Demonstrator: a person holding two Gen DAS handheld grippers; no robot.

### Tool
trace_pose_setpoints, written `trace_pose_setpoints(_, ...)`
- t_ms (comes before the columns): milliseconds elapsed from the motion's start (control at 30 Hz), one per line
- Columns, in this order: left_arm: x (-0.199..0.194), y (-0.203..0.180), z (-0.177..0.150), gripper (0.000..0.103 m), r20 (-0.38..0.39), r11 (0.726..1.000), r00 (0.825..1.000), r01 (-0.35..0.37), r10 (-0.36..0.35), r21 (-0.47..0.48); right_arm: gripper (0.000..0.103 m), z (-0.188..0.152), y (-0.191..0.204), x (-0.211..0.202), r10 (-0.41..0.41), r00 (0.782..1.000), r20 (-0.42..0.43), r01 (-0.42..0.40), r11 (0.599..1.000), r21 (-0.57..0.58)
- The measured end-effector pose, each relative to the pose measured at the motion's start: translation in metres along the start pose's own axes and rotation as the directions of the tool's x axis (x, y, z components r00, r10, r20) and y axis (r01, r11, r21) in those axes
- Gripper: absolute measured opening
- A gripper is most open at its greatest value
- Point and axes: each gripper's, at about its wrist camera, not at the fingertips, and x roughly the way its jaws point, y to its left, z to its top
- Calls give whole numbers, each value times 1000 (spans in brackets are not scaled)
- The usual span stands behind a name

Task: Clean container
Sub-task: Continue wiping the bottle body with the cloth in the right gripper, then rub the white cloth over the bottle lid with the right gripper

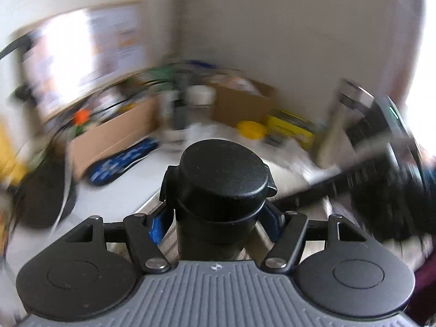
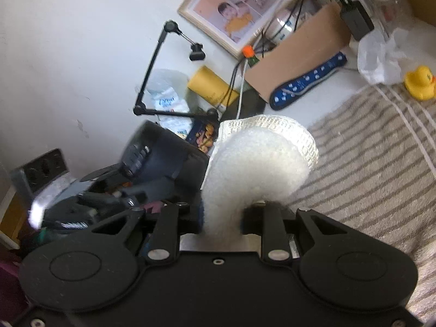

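Observation:
In the left wrist view a container with a black flip-top lid [image 1: 218, 179] and a metallic body stands upright between the blue pads [image 1: 156, 229] of my left gripper [image 1: 215, 222], which is shut on its body just below the lid. In the right wrist view my right gripper [image 2: 226, 212] is shut on a white scrubbing sponge with a mesh edge [image 2: 259, 163], which curls up and forward from the jaws and hides the fingertips. The right gripper shows blurred at the right of the left wrist view [image 1: 381, 163]. The left gripper appears as a blurred dark shape [image 2: 152, 160] left of the sponge.
A grey-striped towel [image 2: 368, 169] covers the white table [image 2: 321, 100] on the right. Behind it are a yellow rubber duck [image 2: 419, 81], a crumpled plastic bag [image 2: 381, 54], a cardboard box [image 2: 299, 57], a blue spotted insole [image 2: 308, 81], a yellow roll [image 2: 209, 84], a framed picture [image 2: 245, 2] and a black jointed stand [image 2: 152, 62].

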Motion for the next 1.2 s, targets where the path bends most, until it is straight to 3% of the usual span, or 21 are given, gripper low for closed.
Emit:
trace_pose_setpoints(67,1,8,2,67,-12,986,994,109,-109,123,22,2,0,-5,9,1000,18,-9,1000,7)
trace_pose_setpoints(133,4,15,5,67,-40,970,982,187,-183,155,22,4,1,-8,12,1000,24,-13,1000,6)
trace_pose_setpoints(167,5,17,7,67,-48,969,982,189,-184,158,22,5,2,-9,14,1000,25,-14,1000,3)
trace_pose_setpoints(333,6,10,6,69,-27,996,997,79,-78,50,22,7,7,-9,22,999,40,-22,1000,-5)
trace_pose_setpoints(500,1,-5,-4,69,-14,994,998,-67,66,-85,22,7,11,-5,24,999,38,-23,1000,-14)
trace_pose_setpoints(600,-8,-3,-5,69,39,987,996,-71,77,-148,22,9,13,-4,27,999,32,-26,999,-19)
trace_pose_setpoints(833,-9,1,-5,65,54,995,997,-46,51,-86,22,18,25,-15,87,994,61,-85,996,-31)
trace_pose_setpoints(1033,-6,2,-6,65,61,997,997,-32,37,-76,22,30,37,-27,212,967,139,-213,977,-2)
trace_pose_setpoints(1200,-7,2,-9,65,65,997,997,-28,32,-71,22,36,43,-29,312,929,199,-325,945,31)
